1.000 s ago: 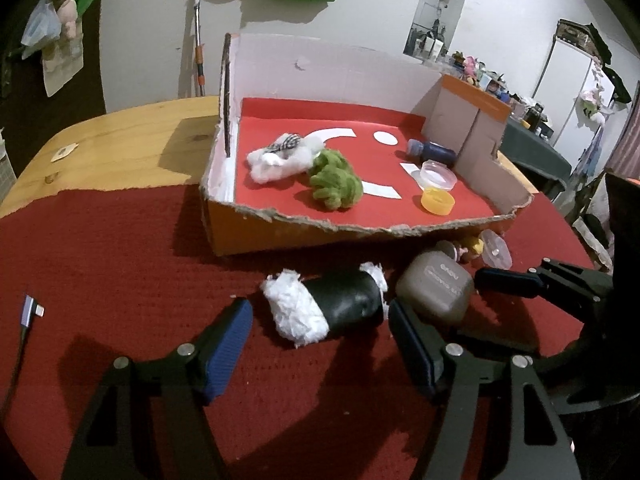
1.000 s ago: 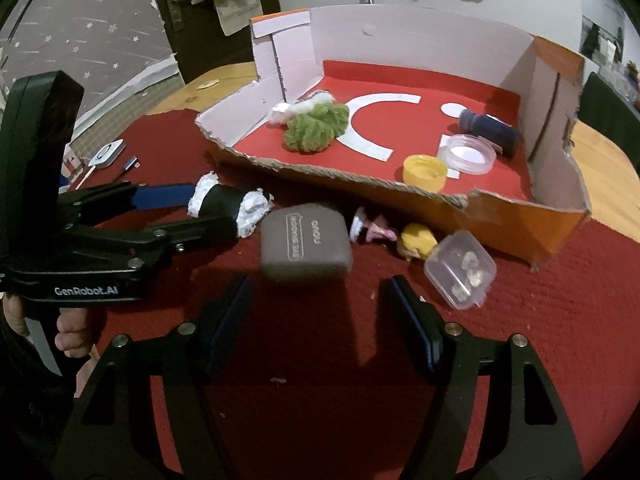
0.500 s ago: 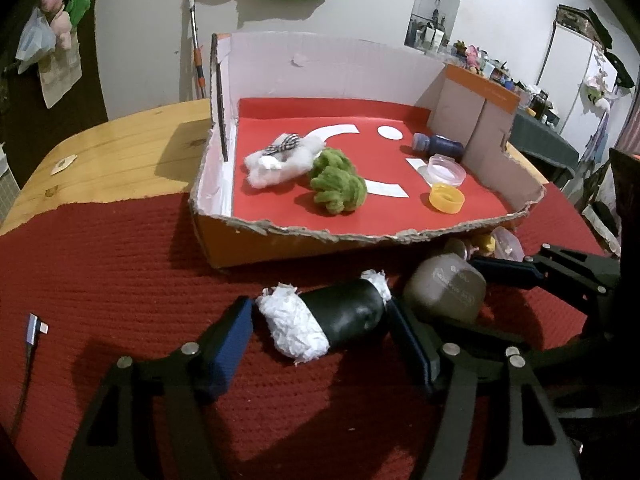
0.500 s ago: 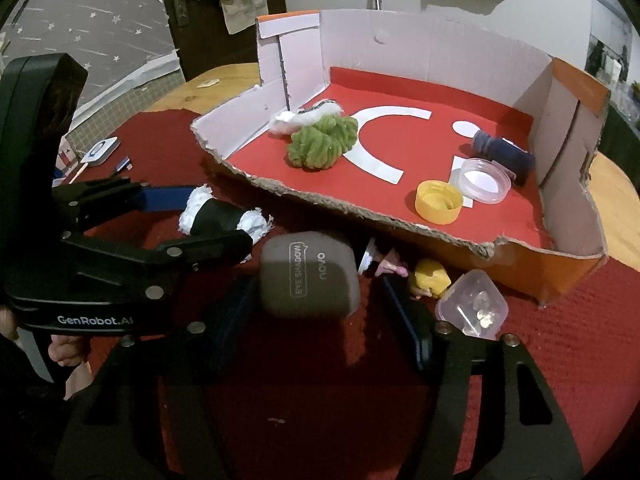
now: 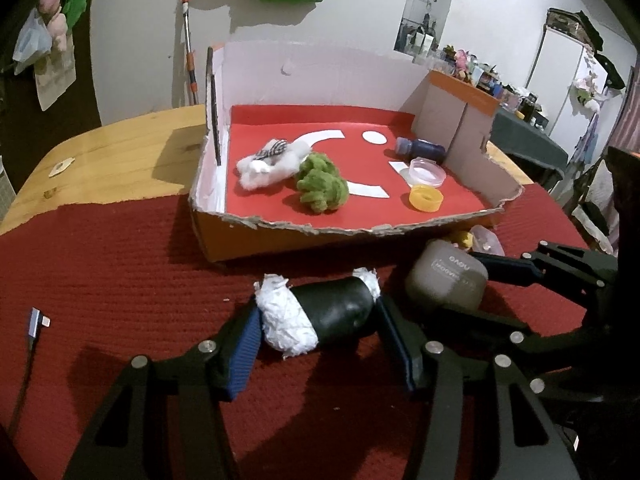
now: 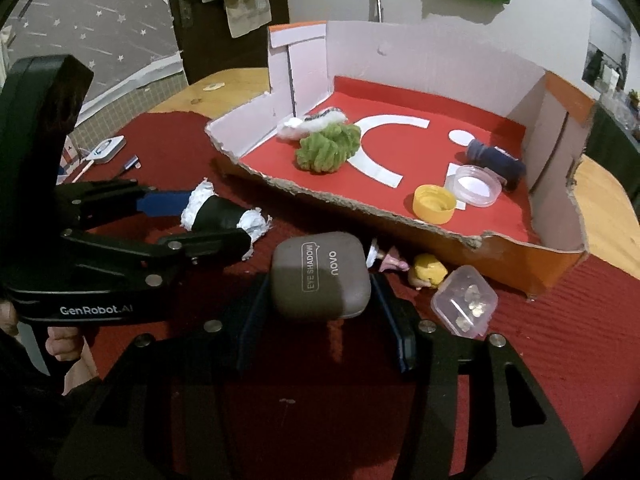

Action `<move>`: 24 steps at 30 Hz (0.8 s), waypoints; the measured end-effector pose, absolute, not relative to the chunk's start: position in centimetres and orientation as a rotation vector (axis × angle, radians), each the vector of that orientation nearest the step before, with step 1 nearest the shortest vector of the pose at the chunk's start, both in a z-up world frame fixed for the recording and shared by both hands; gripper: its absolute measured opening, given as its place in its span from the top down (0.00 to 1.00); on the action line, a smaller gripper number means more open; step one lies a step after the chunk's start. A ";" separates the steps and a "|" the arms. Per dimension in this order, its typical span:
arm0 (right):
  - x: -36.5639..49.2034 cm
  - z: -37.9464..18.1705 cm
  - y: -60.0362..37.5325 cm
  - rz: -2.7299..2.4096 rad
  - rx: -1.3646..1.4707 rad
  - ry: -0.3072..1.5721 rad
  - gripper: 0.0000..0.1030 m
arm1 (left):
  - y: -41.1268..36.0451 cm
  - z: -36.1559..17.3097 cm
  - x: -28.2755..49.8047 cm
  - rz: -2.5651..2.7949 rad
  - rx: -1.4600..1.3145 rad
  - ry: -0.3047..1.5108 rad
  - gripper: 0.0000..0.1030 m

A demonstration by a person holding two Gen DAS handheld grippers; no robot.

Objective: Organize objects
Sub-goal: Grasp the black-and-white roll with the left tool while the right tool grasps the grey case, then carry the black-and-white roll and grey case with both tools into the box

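Note:
On the red cloth in front of the cardboard box point(image 5: 280, 240) lies a black roll point(image 5: 332, 308) with white paper ends. My left gripper point(image 5: 316, 312) has its jaws closing on it, a blue pad against each end. The right wrist view shows the same roll point(image 6: 220, 216) between the left gripper point(image 6: 208, 220) fingers. Just right of it is a grey-brown eye shadow case point(image 6: 320, 276). My right gripper point(image 6: 320, 280) is closing its jaws on this case, pads against both sides. From the left wrist view the case point(image 5: 448, 280) sits tilted in the right gripper point(image 5: 452, 284).
The box point(image 6: 520, 260) holds a white fluffy toy point(image 5: 268, 162), a green fluffy toy point(image 5: 322, 184), a yellow cap point(image 5: 426, 198), a clear lid point(image 5: 427, 171) and a dark bottle point(image 5: 420, 149). A small clear container point(image 6: 464, 300) and a yellow figure point(image 6: 429, 274) lie beside its front wall. A cable point(image 5: 36, 324) lies left.
Both pairs of jaws have narrowed from wide apart to touching: the left onto the roll's ends, the right onto the case's sides. Neither hand has shifted much.

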State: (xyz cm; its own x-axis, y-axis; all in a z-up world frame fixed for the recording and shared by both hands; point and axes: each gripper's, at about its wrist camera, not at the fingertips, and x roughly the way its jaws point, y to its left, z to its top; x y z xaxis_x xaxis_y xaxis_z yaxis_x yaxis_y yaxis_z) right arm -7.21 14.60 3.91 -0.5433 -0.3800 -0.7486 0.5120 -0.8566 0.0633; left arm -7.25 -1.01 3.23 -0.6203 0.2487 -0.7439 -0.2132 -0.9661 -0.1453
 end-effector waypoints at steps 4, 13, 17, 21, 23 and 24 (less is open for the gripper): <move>-6.7 4.6 14.9 -2.388 1.079 0.206 0.52 | -0.9 3.5 -6.9 2.618 -1.201 -0.062 0.44; -6.0 5.1 15.3 -2.395 1.061 0.194 0.53 | -0.5 4.0 -6.4 2.620 -1.184 -0.056 0.44; -5.9 5.1 15.4 -2.395 1.064 0.188 0.53 | -0.5 4.0 -6.4 2.618 -1.186 -0.054 0.44; -5.8 5.2 15.6 -2.396 1.063 0.179 0.53 | -0.4 4.2 -6.3 2.619 -1.180 -0.053 0.44; -5.7 5.4 15.7 -2.398 1.056 0.176 0.53 | -0.4 4.5 -6.2 2.622 -1.170 -0.050 0.44; -5.7 5.5 15.8 -2.398 1.051 0.174 0.53 | -0.4 4.7 -6.2 2.622 -1.166 -0.049 0.44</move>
State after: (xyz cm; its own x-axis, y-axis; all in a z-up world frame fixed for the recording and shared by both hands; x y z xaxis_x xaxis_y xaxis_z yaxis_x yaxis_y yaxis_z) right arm -5.69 15.75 5.52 -0.5693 -0.4025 -0.7169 0.5017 -0.8609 0.0850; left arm -6.20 -0.37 4.65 -0.6393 0.2583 -0.7243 -0.2310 -0.9629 -0.1396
